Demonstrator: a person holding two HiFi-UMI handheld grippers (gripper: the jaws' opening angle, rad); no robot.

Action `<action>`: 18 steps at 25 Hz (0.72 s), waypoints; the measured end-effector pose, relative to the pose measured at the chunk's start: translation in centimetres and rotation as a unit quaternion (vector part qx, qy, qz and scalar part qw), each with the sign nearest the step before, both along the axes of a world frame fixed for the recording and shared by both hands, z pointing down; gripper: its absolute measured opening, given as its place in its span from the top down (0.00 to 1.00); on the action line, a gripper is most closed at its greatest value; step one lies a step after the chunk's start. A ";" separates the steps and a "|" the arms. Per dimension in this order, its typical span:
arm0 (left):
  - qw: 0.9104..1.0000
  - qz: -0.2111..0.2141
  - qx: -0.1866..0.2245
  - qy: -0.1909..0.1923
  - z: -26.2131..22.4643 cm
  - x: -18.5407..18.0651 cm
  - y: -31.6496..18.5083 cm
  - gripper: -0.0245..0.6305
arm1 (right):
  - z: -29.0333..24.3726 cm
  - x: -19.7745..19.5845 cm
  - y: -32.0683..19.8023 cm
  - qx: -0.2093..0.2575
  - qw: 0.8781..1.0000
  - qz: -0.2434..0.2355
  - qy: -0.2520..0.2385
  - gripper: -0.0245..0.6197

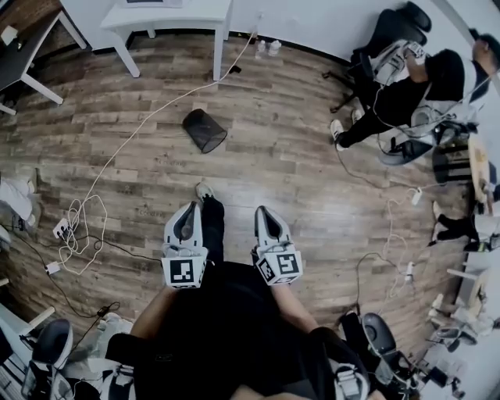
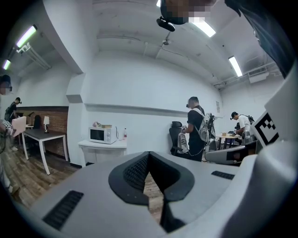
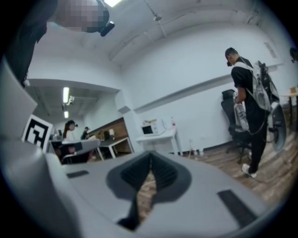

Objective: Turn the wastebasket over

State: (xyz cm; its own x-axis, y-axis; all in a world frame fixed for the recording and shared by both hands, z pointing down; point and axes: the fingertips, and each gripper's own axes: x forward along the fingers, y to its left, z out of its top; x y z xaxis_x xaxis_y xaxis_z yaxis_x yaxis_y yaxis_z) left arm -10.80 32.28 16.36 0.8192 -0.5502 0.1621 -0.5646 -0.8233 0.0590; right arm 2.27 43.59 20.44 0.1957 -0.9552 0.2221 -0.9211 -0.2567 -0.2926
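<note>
Approaching seems the step in hand: the left gripper (image 1: pixel 190 211) and right gripper (image 1: pixel 264 212) are hanging closed and empty at lower centre, while the wastebasket (image 1: pixel 205 130) is lying tipped at upper centre, well apart, calling for a forward reach with opened jaws.

One wastebasket (image 1: pixel 205 130), two hand-held grippers (image 1: pixel 190 212) (image 1: pixel 263 215), one microwave (image 2: pixel 103 135).

wastebasket (image 1: pixel 205 130): black, seemingly mesh | floor (image 1: pixel 297 180): brown wood planks | table (image 1: pixel 205 14): white
</note>
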 end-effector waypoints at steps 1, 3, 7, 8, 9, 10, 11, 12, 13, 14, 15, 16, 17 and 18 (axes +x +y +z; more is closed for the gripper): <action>1.000 0.001 -0.004 -0.002 0.3 0.8 -1.3 0.91 | 0.2 0.9 -1.3 -0.005 1.000 -0.001 0.001 0.91; 1.000 0.001 -0.013 -0.009 0.9 2.4 -4.0 0.91 | 0.6 2.7 -4.1 -0.014 1.000 0.001 -0.003 0.91; 1.000 -0.007 -0.027 -0.004 1.0 5.4 -10.3 0.91 | 1.3 6.2 -10.7 -0.030 1.000 0.003 -0.008 0.91; 0.999 -0.009 -0.031 -0.005 1.1 6.0 -11.8 0.91 | 1.4 6.9 -12.3 -0.035 0.999 0.000 -0.007 0.91; 0.999 -0.011 -0.036 -0.005 1.3 6.6 -13.2 0.91 | 1.6 7.5 -13.8 -0.039 0.999 -0.002 -0.006 0.91; 0.999 -0.013 -0.040 -0.003 1.4 7.2 -14.5 0.91 | 1.7 8.2 -15.2 -0.042 0.999 -0.004 -0.006 0.91; 0.999 -0.016 -0.043 -0.001 1.5 7.8 -15.7 0.91 | 1.7 8.8 -16.5 -0.044 0.999 -0.006 -0.006 0.91; 0.999 -0.018 -0.044 -0.001 1.6 8.3 -16.8 0.91 | 1.8 9.4 -17.6 -0.045 0.999 -0.007 -0.007 0.91; 0.999 -0.020 -0.044 -0.003 1.8 8.8 -17.9 0.91 | 1.9 10.1 -18.8 -0.045 0.999 -0.008 -0.008 0.91; 0.999 -0.022 -0.043 -0.006 2.1 9.3 -19.0 0.91 | 2.1 10.9 -19.9 -0.044 0.999 -0.008 -0.008 0.91; 0.999 -0.023 -0.041 -0.010 2.4 9.8 -20.1 0.91 | 2.3 11.7 -21.0 -0.043 0.999 -0.008 -0.009 0.91; 0.999 -0.026 -0.040 -0.009 2.5 10.2 -21.1 0.91 | 2.6 12.5 -22.0 -0.044 0.999 -0.008 -0.009 0.91; 0.999 -0.031 -0.039 -0.006 2.6 10.5 -22.0 0.91 | 2.9 13.0 -22.8 -0.046 0.999 -0.008 -0.009 0.91; 0.999 -0.036 -0.042 -0.002 2.6 10.6 -22.6 0.91 | 3.2 13.4 -23.5 -0.049 0.999 -0.010 -0.009 0.91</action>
State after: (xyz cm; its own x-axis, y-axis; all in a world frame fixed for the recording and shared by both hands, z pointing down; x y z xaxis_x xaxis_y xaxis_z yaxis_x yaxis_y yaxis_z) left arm -0.24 9.70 18.98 0.7779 -0.5915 0.2122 -0.6218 -0.7734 0.1235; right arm 15.68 20.08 23.61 0.1719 -0.9322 0.3186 -0.9209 -0.2669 -0.2842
